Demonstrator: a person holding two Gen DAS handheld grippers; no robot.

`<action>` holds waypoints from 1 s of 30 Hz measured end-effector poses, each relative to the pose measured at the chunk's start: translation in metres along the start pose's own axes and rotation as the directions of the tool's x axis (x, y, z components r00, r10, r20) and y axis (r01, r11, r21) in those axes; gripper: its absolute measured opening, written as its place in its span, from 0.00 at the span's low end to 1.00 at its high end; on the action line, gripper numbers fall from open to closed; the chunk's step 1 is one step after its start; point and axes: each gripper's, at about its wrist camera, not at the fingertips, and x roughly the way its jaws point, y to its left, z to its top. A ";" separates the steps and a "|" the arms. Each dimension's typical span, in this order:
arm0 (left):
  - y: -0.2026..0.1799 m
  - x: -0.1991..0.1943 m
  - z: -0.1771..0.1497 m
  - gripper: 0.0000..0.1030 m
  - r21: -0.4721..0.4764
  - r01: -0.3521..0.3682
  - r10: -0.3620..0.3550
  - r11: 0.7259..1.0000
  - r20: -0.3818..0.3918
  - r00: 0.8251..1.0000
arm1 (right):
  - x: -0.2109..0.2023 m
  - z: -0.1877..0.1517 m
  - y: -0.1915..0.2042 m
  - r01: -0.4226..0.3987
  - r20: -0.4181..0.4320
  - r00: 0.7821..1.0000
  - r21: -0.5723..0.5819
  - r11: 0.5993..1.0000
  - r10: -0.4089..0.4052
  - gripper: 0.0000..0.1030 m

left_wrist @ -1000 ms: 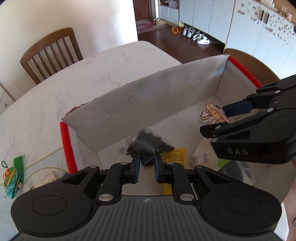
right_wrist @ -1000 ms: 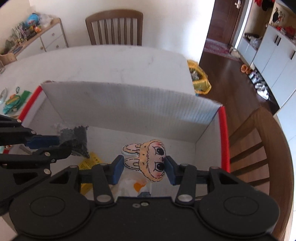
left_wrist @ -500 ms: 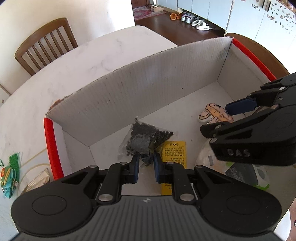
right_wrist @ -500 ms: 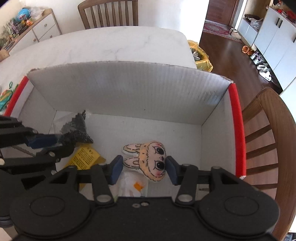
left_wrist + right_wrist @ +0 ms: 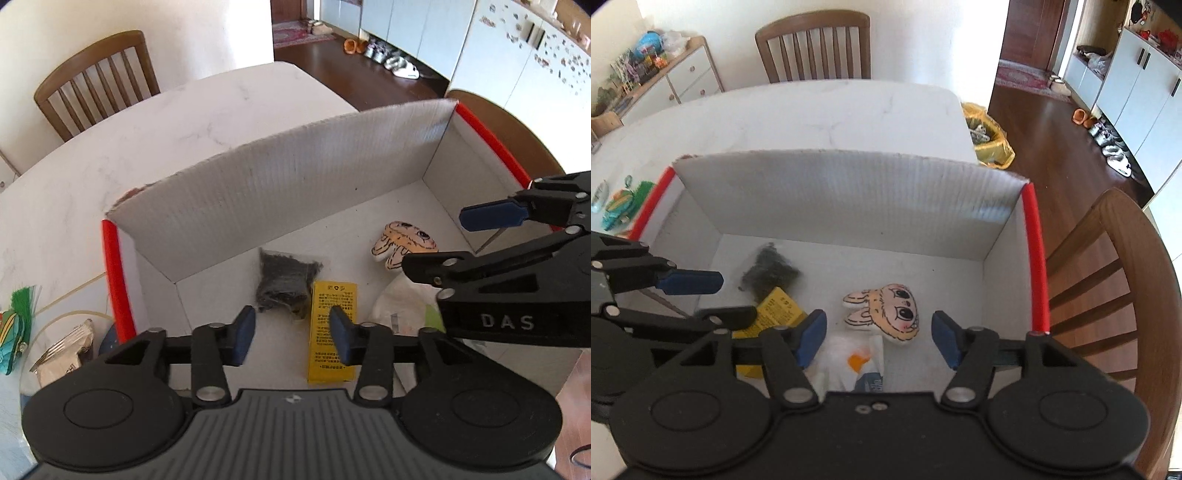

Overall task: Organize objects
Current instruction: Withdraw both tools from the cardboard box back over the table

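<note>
A white cardboard box (image 5: 280, 192) with red edges (image 5: 1036, 258) stands on the marble table. Inside lie a clear bag of black beads (image 5: 284, 282), also in the right wrist view (image 5: 768, 269), a yellow packet (image 5: 332, 328), a bunny-face plush (image 5: 402, 243) (image 5: 890, 314) and a white plastic bag (image 5: 853, 358). My left gripper (image 5: 291, 332) is open and empty, above the bead bag and yellow packet. My right gripper (image 5: 879, 339) is open and empty, above the plush and white bag.
Left of the box on the table (image 5: 147, 140) lie a green and orange toy (image 5: 14, 328) and a foil packet (image 5: 62, 354) on a glass dish. Wooden chairs (image 5: 96, 77) (image 5: 1115, 280) stand at the far and right sides.
My left gripper has opened and let go of the bead bag, which now lies on the box floor. The left gripper has risen a little. The right gripper stays open.
</note>
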 end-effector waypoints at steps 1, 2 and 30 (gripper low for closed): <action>0.000 -0.003 -0.001 0.46 -0.006 0.007 -0.007 1.000 0.006 1.000 | -0.004 0.000 0.000 0.000 0.010 1.000 -0.002 1.000 0.000 0.60; 0.001 -0.006 -0.002 0.46 -0.012 0.012 -0.012 1.000 0.012 1.000 | -0.008 0.001 -0.001 -0.002 0.018 1.000 -0.003 1.000 0.002 0.60; 0.033 -0.147 -0.056 0.57 -0.037 0.066 -0.049 0.997 0.347 0.936 | -0.131 -0.039 0.042 -0.098 0.285 0.954 -0.009 0.995 0.096 0.70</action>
